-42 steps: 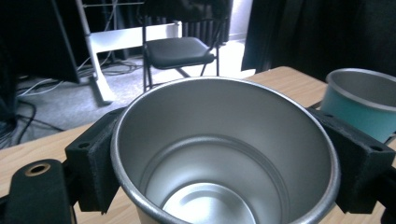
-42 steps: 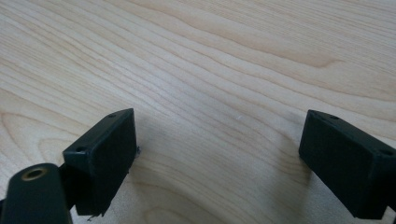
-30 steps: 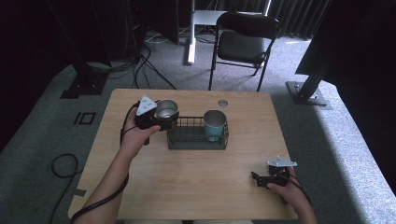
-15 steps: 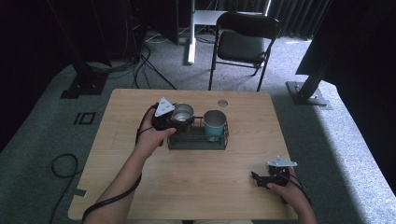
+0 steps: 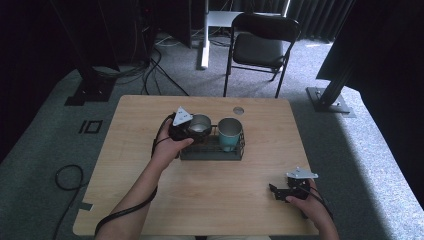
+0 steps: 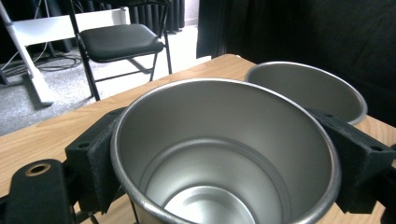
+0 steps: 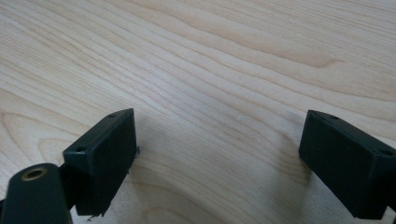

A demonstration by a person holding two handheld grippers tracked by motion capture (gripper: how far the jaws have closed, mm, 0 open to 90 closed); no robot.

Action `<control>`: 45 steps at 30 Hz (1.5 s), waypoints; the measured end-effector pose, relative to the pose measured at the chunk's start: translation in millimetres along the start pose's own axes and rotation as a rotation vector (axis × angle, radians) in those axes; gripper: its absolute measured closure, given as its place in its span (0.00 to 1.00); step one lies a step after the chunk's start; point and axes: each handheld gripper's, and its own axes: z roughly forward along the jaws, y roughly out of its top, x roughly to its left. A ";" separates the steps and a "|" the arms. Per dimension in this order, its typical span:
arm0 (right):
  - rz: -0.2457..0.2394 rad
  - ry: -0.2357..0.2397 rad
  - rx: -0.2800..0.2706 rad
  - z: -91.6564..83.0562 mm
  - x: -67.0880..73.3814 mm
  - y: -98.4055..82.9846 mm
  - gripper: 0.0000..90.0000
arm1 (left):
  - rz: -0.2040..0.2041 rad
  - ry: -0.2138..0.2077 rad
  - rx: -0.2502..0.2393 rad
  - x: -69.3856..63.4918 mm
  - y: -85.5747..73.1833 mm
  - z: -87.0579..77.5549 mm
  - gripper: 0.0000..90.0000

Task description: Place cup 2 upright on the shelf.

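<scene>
Grey carpet surrounds a pale wooden table (image 5: 150,200), with a black folding chair (image 5: 262,47) beyond its far edge and dark stands and cables at the back.

On the left, the left gripper (image 5: 186,129) is clamped on a steel cup (image 5: 200,123) — in the left gripper view its two black pads press the cup's wall (image 6: 224,154) from either side, the jaws spread no wider than the cup itself. The cup is upright, its mouth open to the camera, and sits at the left end of a black wire rack (image 5: 212,150) near the middle of the table. Whether its base rests on the rack's floor I cannot tell.

Just beside it, in the rack's right end, stands a teal cup (image 5: 230,133); its steel rim (image 6: 303,88) shows close behind the held cup, so there is little room on that side. A small round hole (image 5: 238,110) lies in the tabletop behind the rack.

The right gripper (image 5: 280,192) rests near the table's front right corner, well apart from the rack — its jaws stand wide, with bare wood (image 7: 224,93) between them. Open tabletop lies all around the rack.
</scene>
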 end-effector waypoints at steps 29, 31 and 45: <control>0.001 0.000 0.000 0.0 0.0 0.0 0.12 | 0.010 0.031 0.106 2.5 -28.1 26.8 0.16; 0.001 0.000 0.000 0.0 0.0 0.0 0.12 | 0.012 0.028 0.113 2.4 -29.3 27.2 0.16; 0.000 0.000 0.000 0.0 0.0 0.0 0.12 | 0.009 -0.003 0.136 4.1 -29.0 19.7 0.03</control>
